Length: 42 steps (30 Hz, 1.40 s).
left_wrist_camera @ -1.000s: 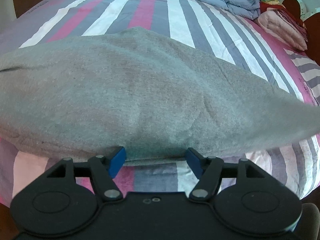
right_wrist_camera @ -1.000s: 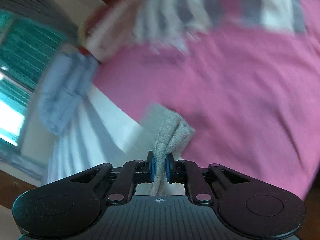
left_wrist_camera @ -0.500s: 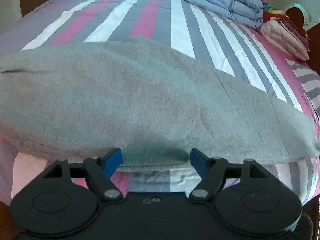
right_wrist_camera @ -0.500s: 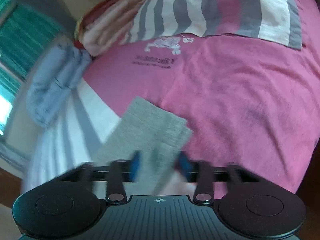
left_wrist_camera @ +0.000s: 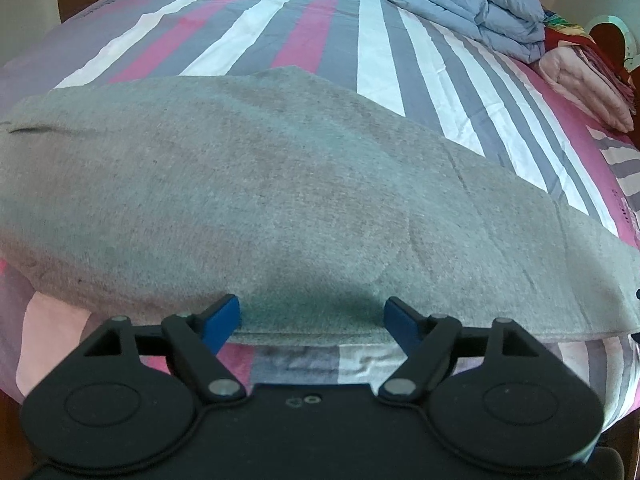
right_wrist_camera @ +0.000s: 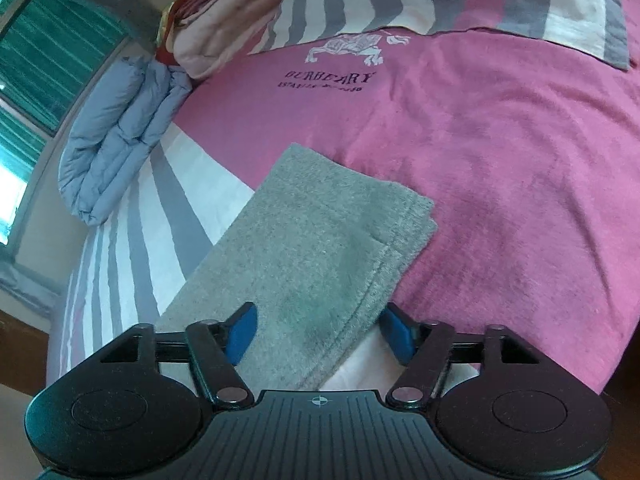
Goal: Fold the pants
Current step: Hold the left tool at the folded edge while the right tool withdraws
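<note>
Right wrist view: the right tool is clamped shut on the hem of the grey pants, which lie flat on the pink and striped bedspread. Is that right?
Not quite. In the right wrist view the right tool is open, its blue fingers spread apart on either side of the hem, gripping nothing. The rest holds: the grey pants lie flat on the pink and striped bedspread.

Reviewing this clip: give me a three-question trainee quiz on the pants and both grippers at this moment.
1. True or false: the right gripper is clamped on the leg cuff of the grey pants.
2. Multiple choice: the grey pants lie on A) a wooden floor, B) a striped bed sheet, C) a chair.
3. Fill in: the left gripper has its jaws ____.

Key: 1 false, its jaws stand open either side of the cuff; 2 B; 3 open.
</note>
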Available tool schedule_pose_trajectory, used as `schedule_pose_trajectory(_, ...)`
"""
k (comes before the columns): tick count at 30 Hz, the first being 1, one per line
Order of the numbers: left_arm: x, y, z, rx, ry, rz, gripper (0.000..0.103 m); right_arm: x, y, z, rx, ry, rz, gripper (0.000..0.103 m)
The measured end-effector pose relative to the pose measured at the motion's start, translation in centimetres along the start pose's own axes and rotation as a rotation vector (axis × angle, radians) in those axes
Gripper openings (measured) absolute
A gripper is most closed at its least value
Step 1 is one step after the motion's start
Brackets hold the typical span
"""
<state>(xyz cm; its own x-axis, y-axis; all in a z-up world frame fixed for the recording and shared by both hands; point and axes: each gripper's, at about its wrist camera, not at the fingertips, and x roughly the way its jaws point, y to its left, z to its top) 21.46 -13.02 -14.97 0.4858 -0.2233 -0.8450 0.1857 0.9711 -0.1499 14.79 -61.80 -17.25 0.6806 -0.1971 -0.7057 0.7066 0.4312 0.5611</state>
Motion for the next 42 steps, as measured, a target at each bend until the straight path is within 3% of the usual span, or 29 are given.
schedule_pose_trajectory(7,0.0,-0.4,-0.2,0.010,-0.008,0.015,0.072,1.1,1.7,-0.7,-0.095,-0.014,-0.045,0.085)
schedule_pose_trajectory(12,0.1,-0.8,-0.1,0.036,-0.010,0.041,0.076,1.4,2.2,-0.9,-0.107,-0.030,-0.069,0.085)
schedule_pose_trajectory(14,0.2,-1.0,-0.1,0.053,-0.015,0.057,0.078,1.4,2.2,-0.8,-0.108,-0.040,-0.086,0.072)
schedule_pose_trajectory(16,0.3,-1.1,-0.1,0.063,-0.018,0.067,0.079,1.3,2.1,-0.5,-0.111,-0.045,-0.107,0.036)
schedule_pose_trajectory(17,0.4,-1.1,-0.2,0.066,-0.019,0.070,0.079,1.3,1.7,-0.3,-0.093,-0.043,-0.106,0.033)
schedule_pose_trajectory(42,1.1,-1.7,0.1,0.089,-0.014,0.126,0.086,1.8,1.6,0.5,-0.094,-0.002,-0.103,0.038)
